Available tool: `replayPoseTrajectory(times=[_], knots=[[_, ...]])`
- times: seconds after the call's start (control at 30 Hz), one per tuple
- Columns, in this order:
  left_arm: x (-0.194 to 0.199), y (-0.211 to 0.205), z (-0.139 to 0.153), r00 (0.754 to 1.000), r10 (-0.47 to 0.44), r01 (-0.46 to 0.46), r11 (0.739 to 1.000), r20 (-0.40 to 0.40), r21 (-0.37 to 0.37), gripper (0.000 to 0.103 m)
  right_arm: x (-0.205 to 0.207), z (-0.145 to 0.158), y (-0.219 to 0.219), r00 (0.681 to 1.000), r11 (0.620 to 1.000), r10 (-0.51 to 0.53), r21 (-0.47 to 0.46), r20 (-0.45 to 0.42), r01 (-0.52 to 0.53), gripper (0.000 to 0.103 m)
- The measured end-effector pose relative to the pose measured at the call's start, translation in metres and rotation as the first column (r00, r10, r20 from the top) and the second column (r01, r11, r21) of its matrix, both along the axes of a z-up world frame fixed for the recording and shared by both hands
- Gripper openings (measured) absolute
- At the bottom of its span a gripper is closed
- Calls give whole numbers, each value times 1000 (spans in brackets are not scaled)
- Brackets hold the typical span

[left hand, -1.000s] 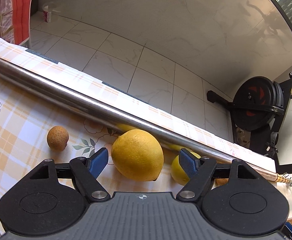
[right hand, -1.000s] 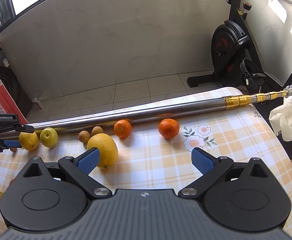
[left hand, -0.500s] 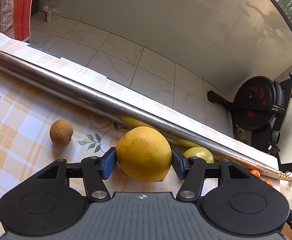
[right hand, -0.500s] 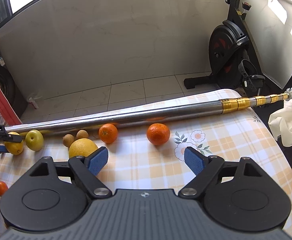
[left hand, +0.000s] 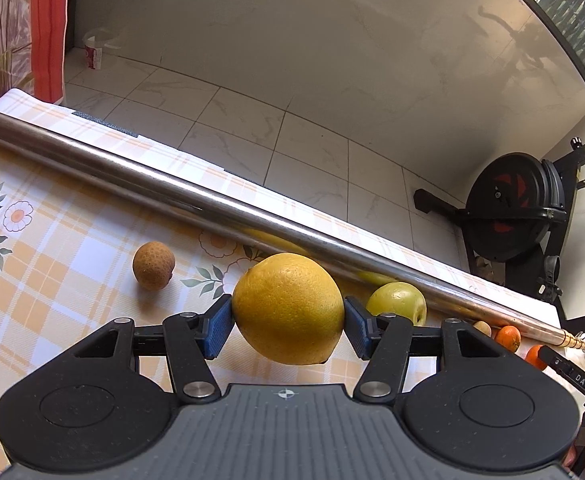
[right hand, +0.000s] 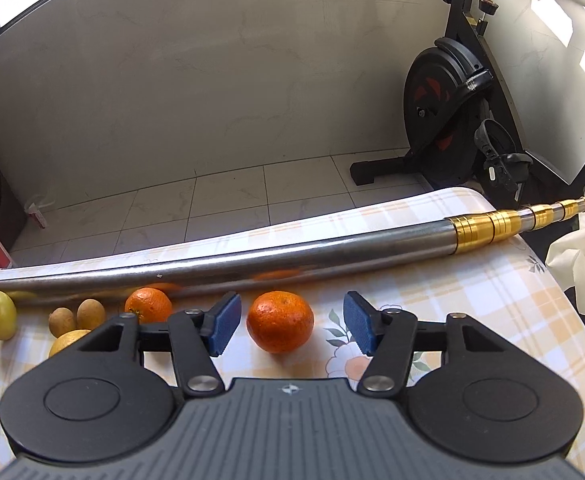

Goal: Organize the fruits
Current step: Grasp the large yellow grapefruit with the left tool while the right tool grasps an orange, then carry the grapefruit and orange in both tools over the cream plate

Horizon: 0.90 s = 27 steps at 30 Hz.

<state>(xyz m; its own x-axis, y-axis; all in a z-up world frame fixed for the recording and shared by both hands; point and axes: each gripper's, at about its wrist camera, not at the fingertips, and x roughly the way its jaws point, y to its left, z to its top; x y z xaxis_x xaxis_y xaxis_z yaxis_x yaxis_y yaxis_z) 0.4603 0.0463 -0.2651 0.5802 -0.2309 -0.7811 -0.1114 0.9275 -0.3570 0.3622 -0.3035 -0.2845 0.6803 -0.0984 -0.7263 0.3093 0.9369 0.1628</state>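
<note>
White letters "DAS" on the black device (left hand: 576,376) at the left view's right edge

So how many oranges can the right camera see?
2. One orange sits between the open right gripper's fingers; the other lies left of it by the pole. More may be hidden.

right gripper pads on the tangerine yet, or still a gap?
Apart. The right wrist view shows checked tablecloth between the tangerine and each blue pad of the right gripper; the jaws stand open around it.
</note>
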Motion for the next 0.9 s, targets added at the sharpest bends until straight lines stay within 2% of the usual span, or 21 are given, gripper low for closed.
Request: replayPoseTrajectory(times=[0.23, 0.43, 0.53, 0.9], knots=[[-9, -1, 5, 1000, -17, 17, 1000, 12, 4, 61, 12, -8, 2, 999, 1000, 13, 19, -37, -12, 42], [-17, 2, 14, 999, -31, 31, 999, 23, 14, 61, -2, -2, -5, 999, 996, -35, 86, -17, 37, 42], [-23, 4, 21, 999, -39, 38, 999, 34, 15, 61, -12, 9, -6, 999, 993, -46, 111, 8, 45, 42], [-61, 11, 66, 993, -66, 63, 998, 99, 29, 61, -50, 70, 13, 994, 996, -28, 85, 105, 19, 42]])
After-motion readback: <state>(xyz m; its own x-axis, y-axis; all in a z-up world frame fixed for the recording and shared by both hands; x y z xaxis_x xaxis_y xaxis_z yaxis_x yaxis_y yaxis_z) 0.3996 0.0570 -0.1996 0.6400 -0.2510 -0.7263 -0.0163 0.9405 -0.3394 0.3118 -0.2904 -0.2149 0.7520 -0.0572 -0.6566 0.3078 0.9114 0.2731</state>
